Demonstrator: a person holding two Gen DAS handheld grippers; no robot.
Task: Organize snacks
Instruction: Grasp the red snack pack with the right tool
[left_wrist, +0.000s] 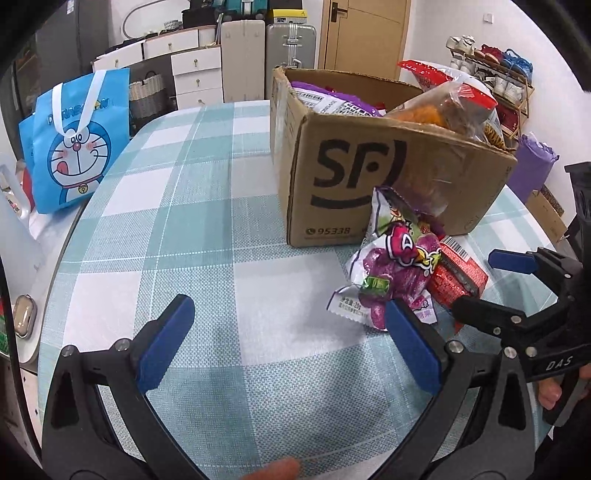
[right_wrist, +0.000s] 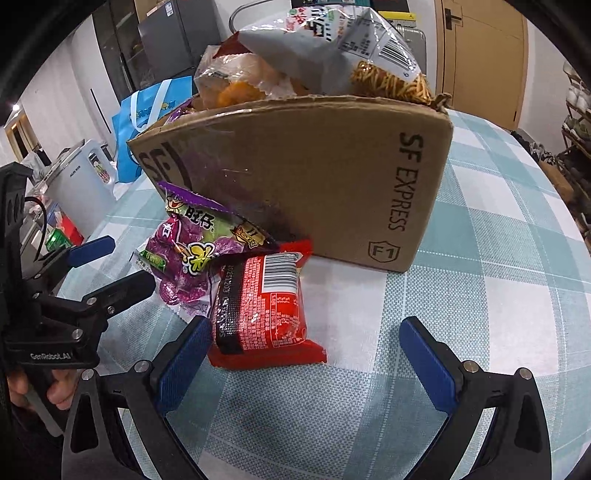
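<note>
Showing only from the right wrist, the red packet's barcode (right_wrist: 279, 275) faces both spread, empty grippers (right_wrist: 303, 363) (left_wrist: 291, 343).

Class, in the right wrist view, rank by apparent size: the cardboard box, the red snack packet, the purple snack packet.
1. Cardboard box, largest.
2-3. Red snack packet and purple snack packet look alike; the red is nearer and overlaps the purple, so unranked.

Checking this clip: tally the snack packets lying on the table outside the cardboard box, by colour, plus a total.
Purple packet: 1, leaning on the cardboard box
Red packet: 1, flat on the table
Total: 2
Packets inside the box are not counted.
</note>
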